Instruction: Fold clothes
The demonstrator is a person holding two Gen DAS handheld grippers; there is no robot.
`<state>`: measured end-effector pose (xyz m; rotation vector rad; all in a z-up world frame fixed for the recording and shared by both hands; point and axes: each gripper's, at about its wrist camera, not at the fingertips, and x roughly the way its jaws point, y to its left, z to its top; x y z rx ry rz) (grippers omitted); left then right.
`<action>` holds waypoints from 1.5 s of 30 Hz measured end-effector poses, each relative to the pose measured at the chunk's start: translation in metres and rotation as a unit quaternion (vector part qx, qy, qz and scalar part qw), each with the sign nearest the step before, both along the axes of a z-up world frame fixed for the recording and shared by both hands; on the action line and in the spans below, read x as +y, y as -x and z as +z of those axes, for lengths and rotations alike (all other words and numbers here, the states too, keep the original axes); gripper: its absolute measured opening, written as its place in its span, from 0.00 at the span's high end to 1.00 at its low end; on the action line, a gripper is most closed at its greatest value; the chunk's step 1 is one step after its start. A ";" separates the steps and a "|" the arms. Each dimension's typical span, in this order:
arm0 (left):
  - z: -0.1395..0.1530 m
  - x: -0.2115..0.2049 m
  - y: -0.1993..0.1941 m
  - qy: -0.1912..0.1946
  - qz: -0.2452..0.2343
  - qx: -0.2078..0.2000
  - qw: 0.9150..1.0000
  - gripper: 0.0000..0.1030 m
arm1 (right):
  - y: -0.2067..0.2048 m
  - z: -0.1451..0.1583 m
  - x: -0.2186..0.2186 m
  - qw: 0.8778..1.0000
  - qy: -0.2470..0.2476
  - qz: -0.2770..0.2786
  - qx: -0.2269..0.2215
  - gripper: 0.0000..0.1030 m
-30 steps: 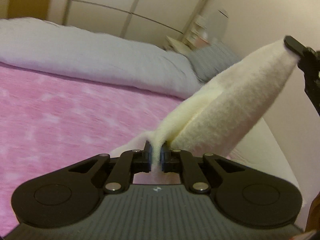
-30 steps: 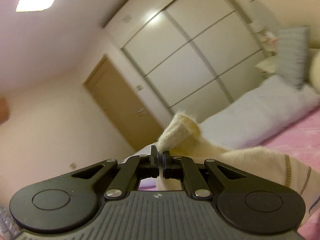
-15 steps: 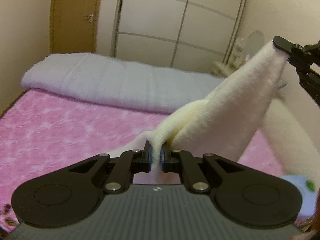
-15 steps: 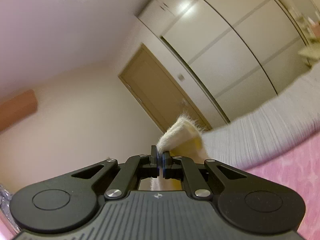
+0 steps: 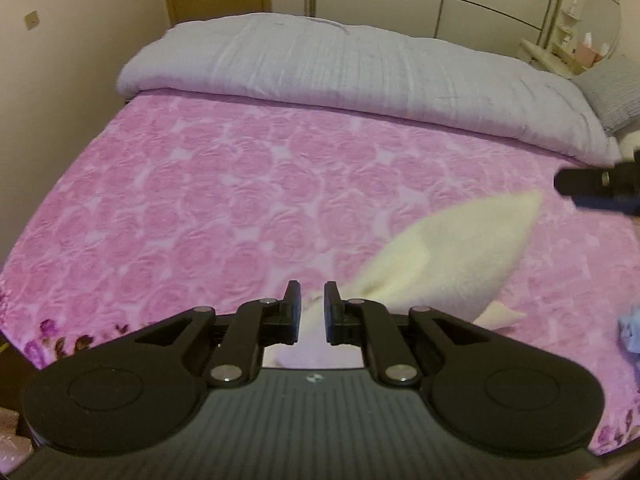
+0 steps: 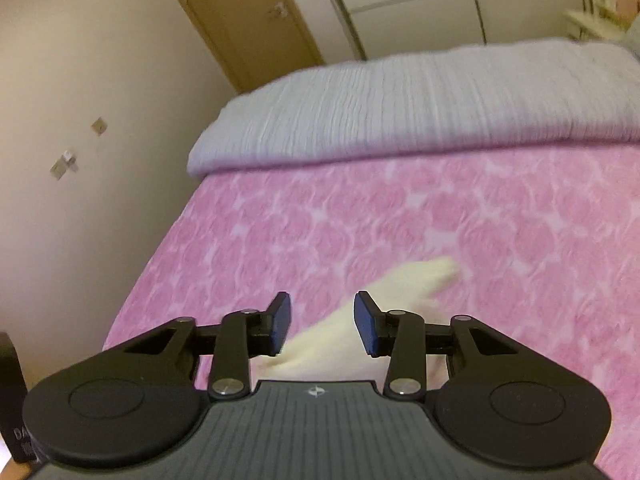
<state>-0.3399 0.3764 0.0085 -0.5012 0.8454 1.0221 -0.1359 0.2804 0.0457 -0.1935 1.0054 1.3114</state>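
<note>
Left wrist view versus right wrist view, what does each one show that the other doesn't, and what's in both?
Only the left wrist view shows the right gripper from outside, a grey pillow, an oval mirror and something blue at the edge. Only the right wrist view shows wall plates and a dark object at lower left. Both show the cream garment lying on the pink bedspread, the folded grey quilt, the door and open fingers.

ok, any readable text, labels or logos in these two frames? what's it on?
"DA": white letters, cut off, on a black object at the lower left edge of the right wrist view; the rest is unreadable.
A small white emblem, no letters, on each gripper body.
Nothing else.
</note>
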 end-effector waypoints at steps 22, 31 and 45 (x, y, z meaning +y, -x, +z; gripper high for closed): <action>-0.027 -0.156 0.015 0.040 -0.007 0.037 0.998 0.67 | -0.012 -0.081 -0.155 0.992 0.125 -0.013 0.001 0.43; -0.023 -0.212 0.016 0.036 -0.021 0.040 0.998 0.59 | 0.008 -0.086 -0.198 0.992 0.126 0.013 -0.008 0.36; -0.041 -0.213 0.041 0.058 -0.025 0.048 0.997 0.52 | -0.001 -0.104 -0.217 0.989 0.150 -0.009 -0.002 0.35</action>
